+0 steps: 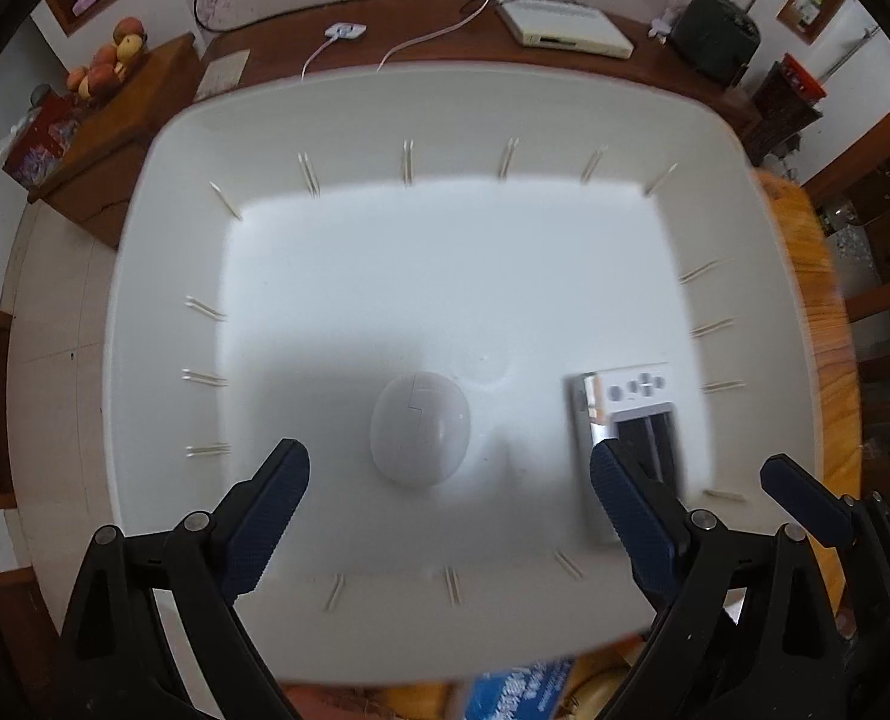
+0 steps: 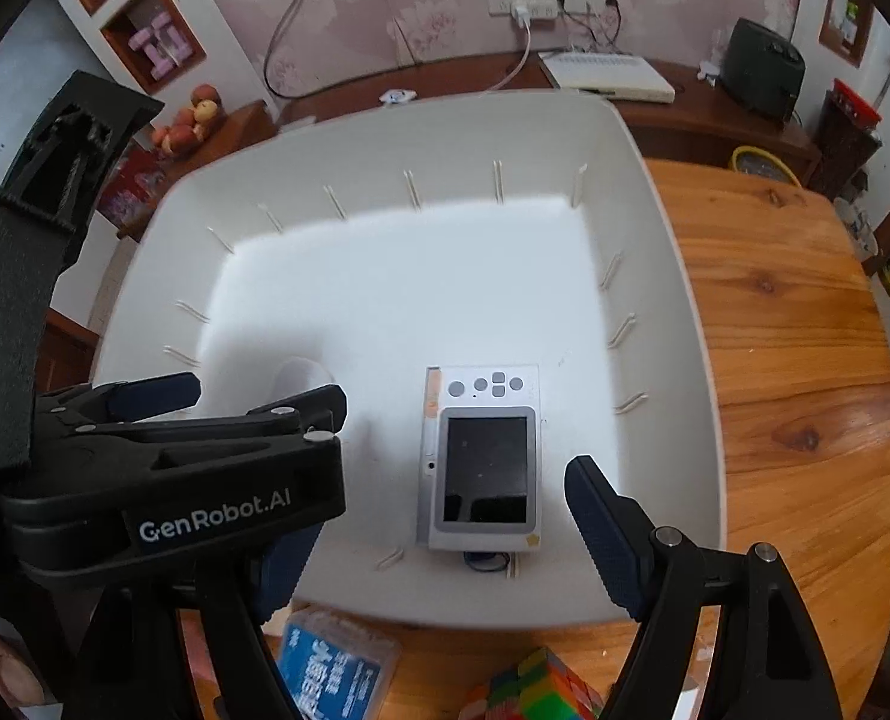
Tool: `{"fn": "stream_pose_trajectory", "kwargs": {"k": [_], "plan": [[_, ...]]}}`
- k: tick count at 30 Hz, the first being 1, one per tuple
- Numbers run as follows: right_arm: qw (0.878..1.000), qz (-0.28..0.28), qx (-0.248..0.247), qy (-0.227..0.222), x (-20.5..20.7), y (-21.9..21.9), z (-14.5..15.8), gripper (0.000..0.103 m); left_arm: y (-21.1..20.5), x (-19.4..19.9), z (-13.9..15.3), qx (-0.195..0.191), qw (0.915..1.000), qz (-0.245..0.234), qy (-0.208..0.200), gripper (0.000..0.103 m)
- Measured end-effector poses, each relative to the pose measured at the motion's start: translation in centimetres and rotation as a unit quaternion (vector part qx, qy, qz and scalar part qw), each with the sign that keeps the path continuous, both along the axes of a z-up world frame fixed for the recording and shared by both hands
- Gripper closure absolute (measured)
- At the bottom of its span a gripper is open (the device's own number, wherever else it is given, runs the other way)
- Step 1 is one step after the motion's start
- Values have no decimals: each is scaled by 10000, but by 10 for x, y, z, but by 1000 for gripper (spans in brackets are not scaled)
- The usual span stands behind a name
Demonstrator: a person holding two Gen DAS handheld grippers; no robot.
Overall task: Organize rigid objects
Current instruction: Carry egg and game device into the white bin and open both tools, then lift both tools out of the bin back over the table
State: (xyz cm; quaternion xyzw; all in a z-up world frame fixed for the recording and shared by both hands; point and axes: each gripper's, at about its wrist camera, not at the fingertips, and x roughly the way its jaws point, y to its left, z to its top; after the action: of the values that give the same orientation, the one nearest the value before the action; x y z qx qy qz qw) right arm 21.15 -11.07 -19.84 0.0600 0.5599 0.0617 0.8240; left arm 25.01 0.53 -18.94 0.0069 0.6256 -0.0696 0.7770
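A large white bin [image 1: 163,276] [image 2: 673,276] sits on a wooden table. Inside lie a white egg-shaped object [image 1: 420,427] and a small silver digital camera [image 2: 484,456], screen up; the camera also shows in the left wrist view [image 1: 628,396]. My left gripper [image 1: 445,516] is open and empty, hovering over the bin just above the egg. My right gripper [image 2: 439,531] is open and empty above the camera; its left finger is partly hidden behind the left gripper's body [image 2: 169,480]. The egg is mostly hidden in the right wrist view.
On the wooden table [image 2: 805,360] in front of the bin lie a clear box with a blue label [image 2: 337,666] and a colourful puzzle cube [image 2: 535,690]. A sideboard behind holds a white device [image 1: 565,30], cables and fruit [image 1: 109,60].
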Motion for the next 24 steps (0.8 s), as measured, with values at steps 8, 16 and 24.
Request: {"fn": "stream_pose_trajectory", "kwargs": {"k": [8,16,24], "plan": [[9984,138,230,-492,-26,-1,56,23,8,-17,55,-231,9989,71,-402,7],[9940,285,334,-1003,-81,-11,108,23,10,-55,106,-235,9955,-75,-917,7],[9885,263,83,-1489,-139,-32,148,23,7,-104,149,-400,9911,14,-1273,7]]}}
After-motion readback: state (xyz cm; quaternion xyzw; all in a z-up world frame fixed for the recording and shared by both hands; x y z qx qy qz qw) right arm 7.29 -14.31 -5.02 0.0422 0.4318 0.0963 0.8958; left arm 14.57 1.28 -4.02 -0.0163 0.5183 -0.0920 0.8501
